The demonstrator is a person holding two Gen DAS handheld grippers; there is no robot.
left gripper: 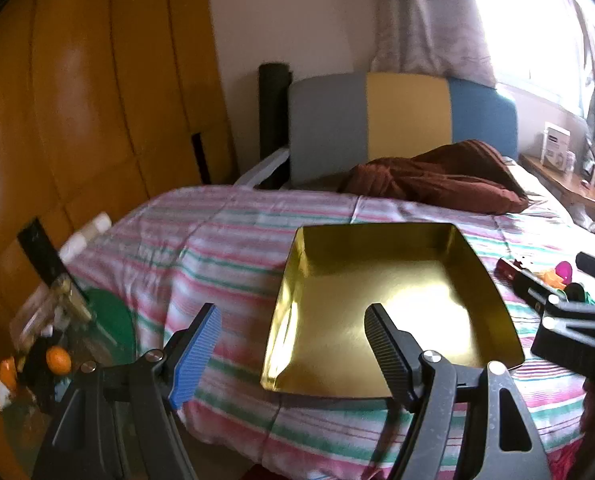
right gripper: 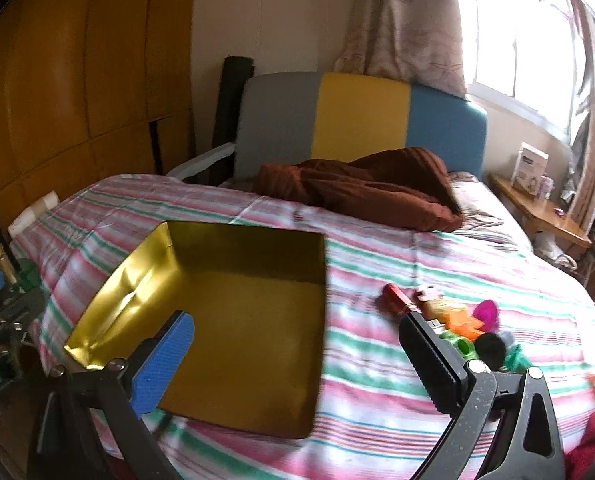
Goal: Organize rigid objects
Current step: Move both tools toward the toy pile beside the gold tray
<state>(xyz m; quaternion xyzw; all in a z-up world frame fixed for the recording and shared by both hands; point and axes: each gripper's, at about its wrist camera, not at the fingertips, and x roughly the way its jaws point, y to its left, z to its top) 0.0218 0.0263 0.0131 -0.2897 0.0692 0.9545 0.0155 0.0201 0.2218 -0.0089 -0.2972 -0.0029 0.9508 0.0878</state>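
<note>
A shallow gold tin tray (left gripper: 389,240) (right gripper: 145,248) lies empty on the striped bedspread. To its right sits a cluster of small toys (right gripper: 457,320) (left gripper: 537,276): a red piece, orange and pink pieces, a black ball, green bits. My left gripper (left gripper: 293,320) hovers open over the tray's near left corner, nothing between its blue and black fingers. My right gripper (right gripper: 297,332) is open too, spanning the tray's right edge, its black finger (right gripper: 429,356) close in front of the toys. The right gripper's body (left gripper: 577,328) shows at the right edge of the left wrist view.
A brown blanket (right gripper: 369,188) is bunched near the grey, yellow and blue headboard (right gripper: 357,120). A cluttered low table (left gripper: 49,336) stands left of the bed beside a wooden wardrobe (left gripper: 77,100). A wooden side table (right gripper: 537,208) with boxes stands under the window.
</note>
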